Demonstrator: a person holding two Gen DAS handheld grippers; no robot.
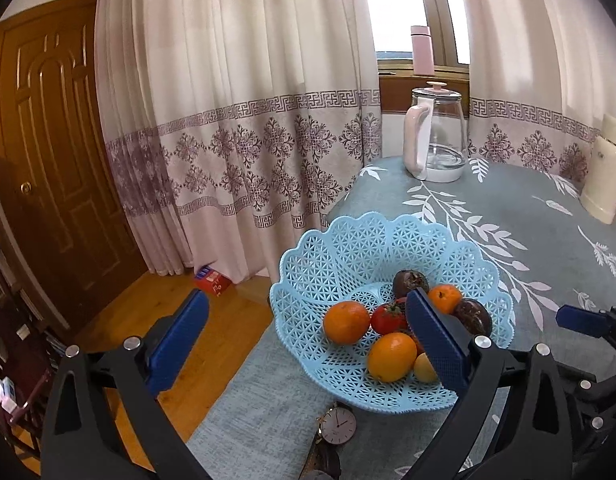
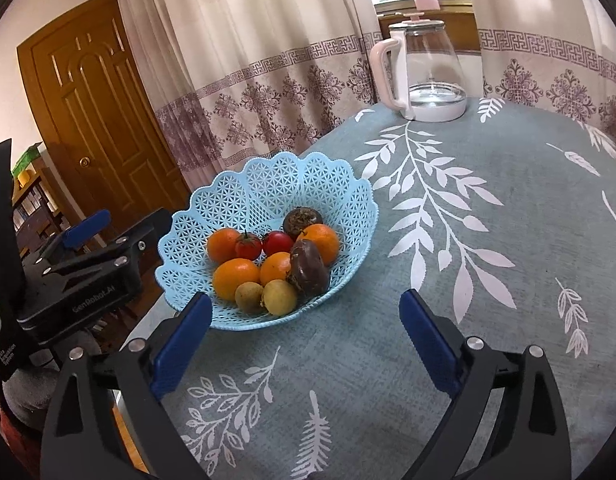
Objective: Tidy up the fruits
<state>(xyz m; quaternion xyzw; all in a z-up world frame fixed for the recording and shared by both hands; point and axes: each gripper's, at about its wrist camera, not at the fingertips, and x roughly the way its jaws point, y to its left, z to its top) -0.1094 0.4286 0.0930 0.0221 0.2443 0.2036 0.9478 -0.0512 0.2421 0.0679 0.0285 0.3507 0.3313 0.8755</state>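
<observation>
Left gripper [image 1: 308,334]: held wide apart with nothing between the blue pads; seen at the left table edge in the right wrist view, beside the basket.
Basket [image 2: 244,184]: pale blue lattice, set on the tablecloth [image 2: 487,240] near the table's left edge.
Fruits: all gathered inside the basket; four oranges [image 2: 224,245], two tomatoes [image 2: 278,242], two yellow-green fruits [image 2: 280,297] and two dark brown fruits [image 2: 308,268] are counted.
Right gripper [image 2: 306,334]: spread wide and empty, above bare cloth just in front of the basket.
Kettle [image 2: 425,68]: placed at the table's far edge, well apart.
Watch [image 1: 338,425]: laid just in front of the basket.
</observation>
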